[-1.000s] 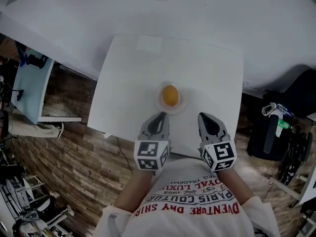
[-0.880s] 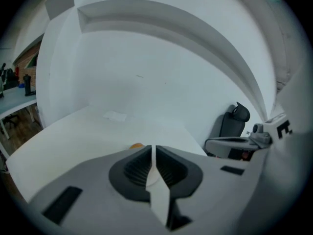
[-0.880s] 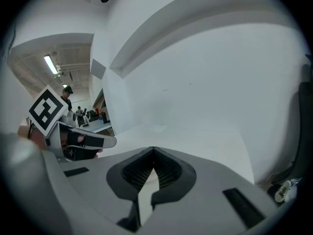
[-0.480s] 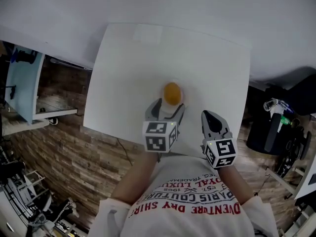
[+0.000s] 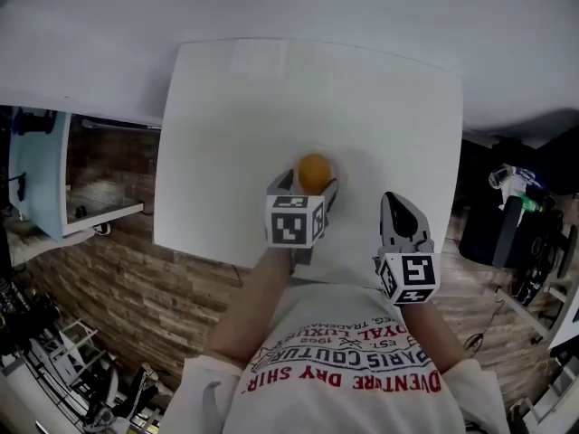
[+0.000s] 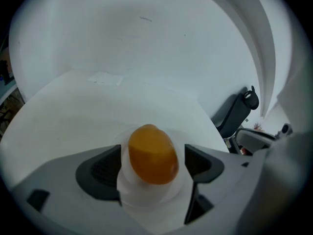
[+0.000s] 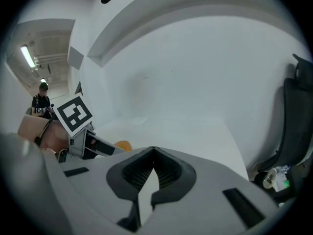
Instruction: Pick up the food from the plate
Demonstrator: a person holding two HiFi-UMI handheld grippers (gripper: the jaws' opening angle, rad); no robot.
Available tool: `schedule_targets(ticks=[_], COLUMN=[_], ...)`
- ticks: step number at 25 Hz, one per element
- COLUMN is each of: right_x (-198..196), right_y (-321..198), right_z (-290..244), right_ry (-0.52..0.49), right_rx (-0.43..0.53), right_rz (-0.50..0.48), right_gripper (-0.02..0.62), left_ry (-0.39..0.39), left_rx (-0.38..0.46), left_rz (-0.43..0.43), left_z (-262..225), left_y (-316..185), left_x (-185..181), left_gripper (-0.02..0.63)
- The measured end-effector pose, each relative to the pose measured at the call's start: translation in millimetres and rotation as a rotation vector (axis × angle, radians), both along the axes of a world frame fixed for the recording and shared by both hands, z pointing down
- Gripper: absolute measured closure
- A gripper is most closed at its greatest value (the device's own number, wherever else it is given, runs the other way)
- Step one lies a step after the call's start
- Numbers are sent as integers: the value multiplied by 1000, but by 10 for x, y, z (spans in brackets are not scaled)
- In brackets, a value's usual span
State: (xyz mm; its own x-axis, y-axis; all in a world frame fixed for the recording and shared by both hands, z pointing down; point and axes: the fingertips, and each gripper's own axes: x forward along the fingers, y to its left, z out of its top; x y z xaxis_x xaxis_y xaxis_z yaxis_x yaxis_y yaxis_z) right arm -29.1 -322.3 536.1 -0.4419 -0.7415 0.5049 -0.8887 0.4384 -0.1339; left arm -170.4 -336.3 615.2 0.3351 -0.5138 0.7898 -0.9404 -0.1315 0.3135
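Note:
An orange, egg-shaped piece of food [image 5: 314, 171] lies on a small white plate [image 5: 337, 164] near the front of the white table [image 5: 271, 98]. My left gripper [image 5: 306, 186] points steeply down at it, and its jaws have just been opening. In the left gripper view the food [image 6: 152, 154] lies between the two pads [image 6: 105, 168], with a thin gap on each side, above the plate [image 6: 146, 202]. My right gripper [image 5: 398, 212] hovers at the table's front edge, to the right of the plate. Its jaws are shut and empty [image 7: 153, 151].
The table's front edge runs just under both grippers, with a wooden floor below. A pale blue and white cabinet [image 5: 41, 174] stands at the left. Dark equipment and a black chair [image 5: 507, 233] stand at the right. A person [image 7: 41, 102] stands far off in the right gripper view.
My left gripper has moved forward and down to the plate, and its jaws have opened around the food. The right gripper has sunk slightly and stays shut.

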Motion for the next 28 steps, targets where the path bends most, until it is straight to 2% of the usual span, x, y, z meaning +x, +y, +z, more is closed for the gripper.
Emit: schedule_targets(ticks=[5,11,16,22,28], right_x=[75,75,67,57,51], right_y=[-61,-45,7,64,87], right_z=[38,85,97,94,48], right_ry=[4,12,18,26,27], right_rx=[-11,-22,-31,-36,-25], right_rz=[41,52,59,66,73], right_gripper=[586,586,586,586,586], left_ry=[19,-7,-29,-9,-37], left_rx=[-55,-62,-41,-16,62], left_rz=[-9,15,54,92,123], left_z=[102,168,175,147,-25], left_y=[-93,-145,-153,-117,-117], left_x=[-10,36,60,41,30], left_gripper=[221,221,222,227,229])
